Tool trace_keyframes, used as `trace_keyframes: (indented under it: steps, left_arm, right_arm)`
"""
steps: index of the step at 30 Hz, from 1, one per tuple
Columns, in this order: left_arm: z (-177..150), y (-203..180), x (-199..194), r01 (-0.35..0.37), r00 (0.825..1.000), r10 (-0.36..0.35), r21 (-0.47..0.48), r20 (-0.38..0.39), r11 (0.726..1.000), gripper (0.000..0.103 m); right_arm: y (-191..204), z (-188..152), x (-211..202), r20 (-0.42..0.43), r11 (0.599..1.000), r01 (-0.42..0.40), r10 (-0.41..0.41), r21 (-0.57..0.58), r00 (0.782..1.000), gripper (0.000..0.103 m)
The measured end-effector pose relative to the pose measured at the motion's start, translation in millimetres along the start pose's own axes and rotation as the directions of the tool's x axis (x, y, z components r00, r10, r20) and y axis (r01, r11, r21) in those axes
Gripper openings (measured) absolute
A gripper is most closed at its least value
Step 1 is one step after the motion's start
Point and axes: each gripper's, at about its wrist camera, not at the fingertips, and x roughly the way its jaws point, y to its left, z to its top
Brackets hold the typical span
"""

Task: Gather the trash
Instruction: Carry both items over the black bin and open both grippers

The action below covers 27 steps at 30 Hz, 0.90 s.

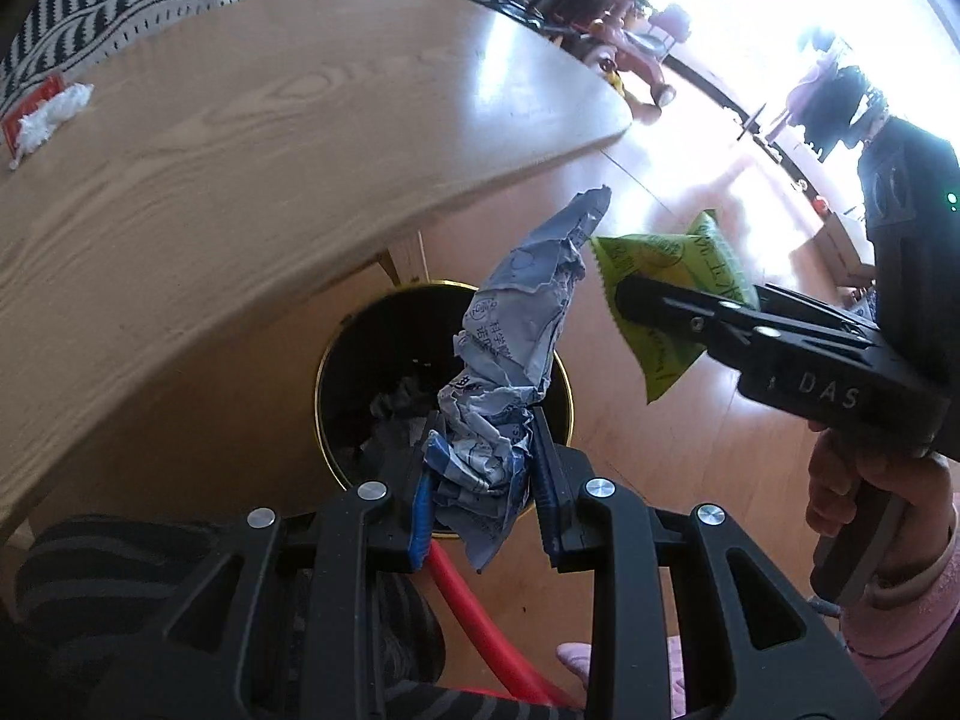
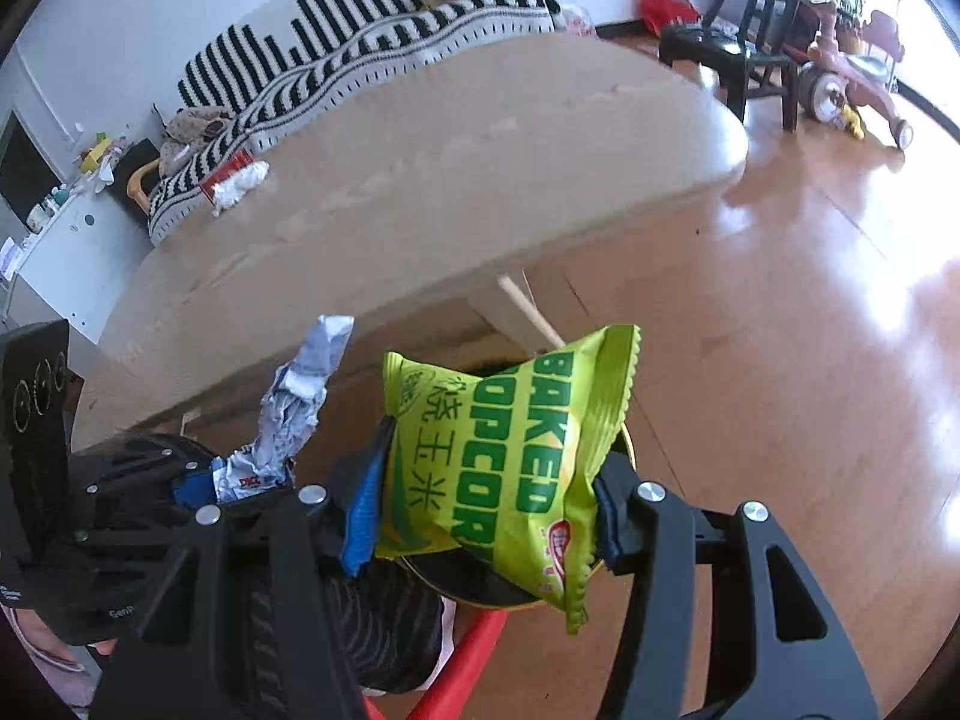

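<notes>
Drop-off stage: left gripper [image 1: 483, 468] clamps a crumpled blue wrapper [image 1: 516, 354] over the bin [image 1: 327, 360], right gripper [image 2: 489, 498] clamps a popcorn bag [image 2: 510, 468]. Next, release both.

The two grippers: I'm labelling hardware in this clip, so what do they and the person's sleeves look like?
Both the left gripper and right gripper are black, with cut-out arms, silver bolt heads and blue finger pads. The right gripper's body reads "DAS" in the left wrist view. A fluffy pink sleeve covers the right wrist.
</notes>
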Motion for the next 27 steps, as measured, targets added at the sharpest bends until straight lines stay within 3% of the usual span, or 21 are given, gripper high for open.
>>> trace_keyframes:
  steps: [11,27]
  left_arm:
    - [-9.5,17.8,28.8,-0.002,0.998,-0.002,-0.051,-0.069,0.999,0.027]
    - [-19.3,10.9,46.1,-0.051,0.995,0.050,-0.010,-0.092,0.999,0.027]
  right_arm:
    - [1.0,5.4,38.7,-0.074,1.000,-0.018,0.020,0.015,0.997,0.054]
    - [-1.8,8.1,53.6,-0.098,1.000,-0.016,0.019,0.027,0.995,0.054]
